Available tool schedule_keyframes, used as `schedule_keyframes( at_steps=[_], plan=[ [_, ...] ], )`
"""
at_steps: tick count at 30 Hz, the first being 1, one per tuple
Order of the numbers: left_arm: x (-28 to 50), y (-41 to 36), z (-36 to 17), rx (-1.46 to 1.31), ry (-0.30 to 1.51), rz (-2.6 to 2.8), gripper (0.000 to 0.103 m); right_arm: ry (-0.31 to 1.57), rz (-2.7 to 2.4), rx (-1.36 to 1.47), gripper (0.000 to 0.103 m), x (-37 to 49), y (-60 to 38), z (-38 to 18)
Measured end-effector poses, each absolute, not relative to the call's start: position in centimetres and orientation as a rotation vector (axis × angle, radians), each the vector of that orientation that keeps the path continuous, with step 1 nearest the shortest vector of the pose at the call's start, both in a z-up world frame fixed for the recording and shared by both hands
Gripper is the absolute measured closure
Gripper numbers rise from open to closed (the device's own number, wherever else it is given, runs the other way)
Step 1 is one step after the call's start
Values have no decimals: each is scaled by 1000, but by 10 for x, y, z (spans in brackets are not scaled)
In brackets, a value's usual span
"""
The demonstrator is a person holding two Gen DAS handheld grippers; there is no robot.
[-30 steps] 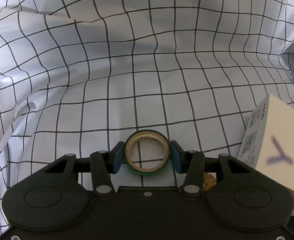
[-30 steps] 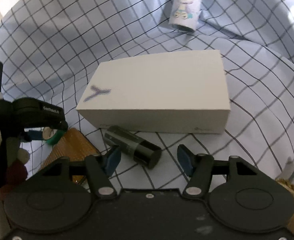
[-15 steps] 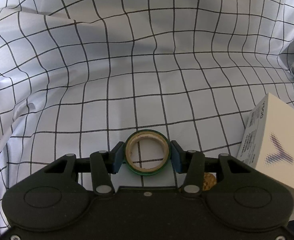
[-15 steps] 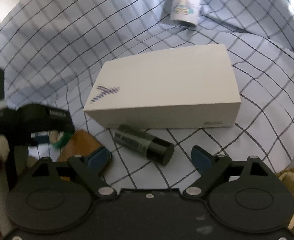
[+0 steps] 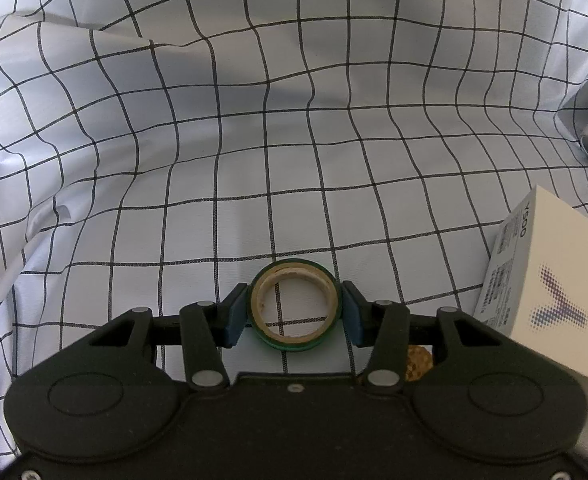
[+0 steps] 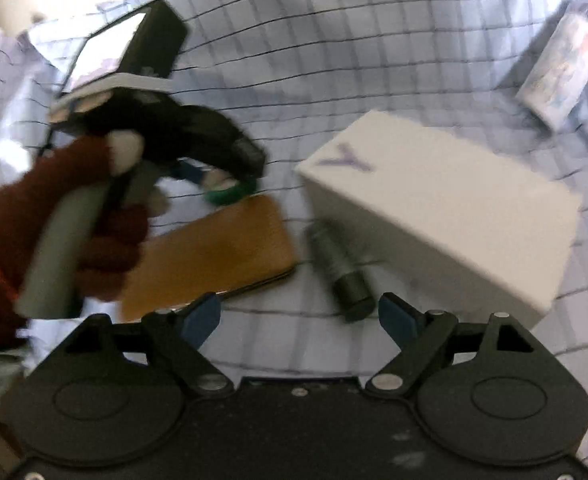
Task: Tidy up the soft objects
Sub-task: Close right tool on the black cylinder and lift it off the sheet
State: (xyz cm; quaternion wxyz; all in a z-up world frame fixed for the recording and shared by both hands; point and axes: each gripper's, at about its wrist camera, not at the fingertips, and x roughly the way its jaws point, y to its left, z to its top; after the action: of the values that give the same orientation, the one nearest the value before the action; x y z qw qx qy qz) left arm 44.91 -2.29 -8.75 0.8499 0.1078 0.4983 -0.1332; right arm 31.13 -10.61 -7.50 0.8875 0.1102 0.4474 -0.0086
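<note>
The left claw pinched a green tape roll above the checked cloth, apparently for carrying. The right claw stood spread, a dark cylinder at its twelve o'clock, likely next.

I am seeing the green tape roll sitting between my left gripper fingers; the white cardboard box is lying right, the dark cylinder just before it, the tan flat case left.

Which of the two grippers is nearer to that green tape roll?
Left. The left gripper has its jaws shut on the green tape roll; the right gripper hangs open, apart from it.
</note>
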Motion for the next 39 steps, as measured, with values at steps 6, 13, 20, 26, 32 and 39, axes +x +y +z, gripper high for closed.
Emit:
schedule_keyframes(
  at_steps=[6,13,20,26,32,39],
  plan=[
    [449,-23,-87,228,1050,-279,55,953,-9,156,23,334,-113,-90],
    [449,-23,-87,228,1053,-281,55,1016,-8,84,69,337,-108,-96],
    [449,-23,-87,228,1054,-278,55,1087,165,313,69,320,-97,-86],
    [449,-23,-87,227,1054,-278,55,1000,136,106,52,313,-96,-76],
    [449,-23,-87,227,1051,-278,55,922,157,-124,49,313,-100,-71],
    [448,-23,-87,228,1050,-279,55,823,292,-453,34,318,-83,-81]
  ],
)
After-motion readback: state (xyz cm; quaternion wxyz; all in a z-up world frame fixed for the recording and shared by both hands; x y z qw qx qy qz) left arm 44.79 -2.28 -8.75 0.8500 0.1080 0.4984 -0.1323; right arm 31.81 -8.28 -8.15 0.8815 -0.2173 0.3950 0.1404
